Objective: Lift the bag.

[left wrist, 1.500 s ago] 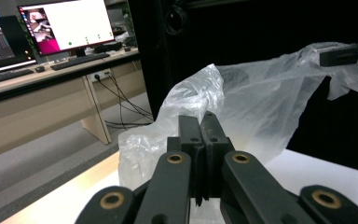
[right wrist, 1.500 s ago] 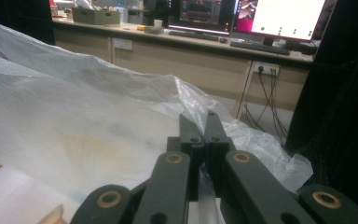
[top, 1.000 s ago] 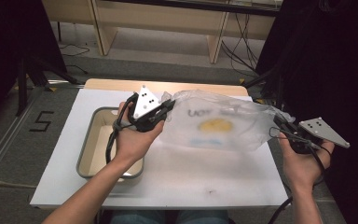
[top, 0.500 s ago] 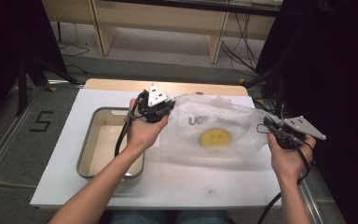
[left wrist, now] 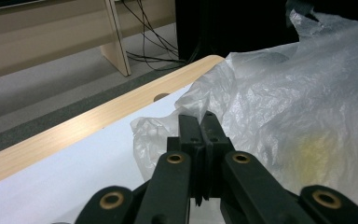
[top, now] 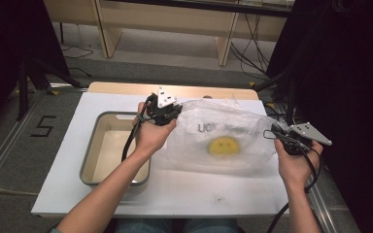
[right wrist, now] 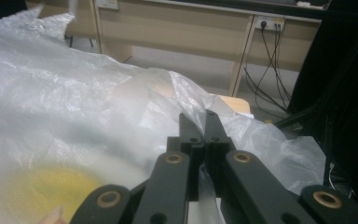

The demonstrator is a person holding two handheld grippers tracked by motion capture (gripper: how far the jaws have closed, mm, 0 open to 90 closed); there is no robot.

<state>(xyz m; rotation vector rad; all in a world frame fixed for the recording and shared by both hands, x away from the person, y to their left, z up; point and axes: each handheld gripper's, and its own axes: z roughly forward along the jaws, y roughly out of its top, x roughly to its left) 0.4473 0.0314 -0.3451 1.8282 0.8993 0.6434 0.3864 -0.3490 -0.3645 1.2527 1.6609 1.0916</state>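
Left gripper (top: 167, 110): you had its jaws pressed together on the near-left edge of the plastic bag (top: 223, 141); the left gripper view showed film bunched right at the tips (left wrist: 200, 122).
Right gripper (top: 285, 140): jaws clamped too, pinching the bag's right edge, with a fold of film caught between them in the right gripper view (right wrist: 200, 122).
Bag position: it was stretched between your two hands over the right half of the white table (top: 189, 194), smiley print and dark lettering facing up, its lower edge resting on the tabletop.
What changed: a second ago you held the bag higher, with the right hand farther out; both hands came down and the sheet settled flatter against the table.
Tray (top: 90, 160): the grey tray sat empty just left of your left hand, apart from the bag.
Meaning: by my read, you were laying the bag out flat; the spread looked nearly done, with both grips not yet released.
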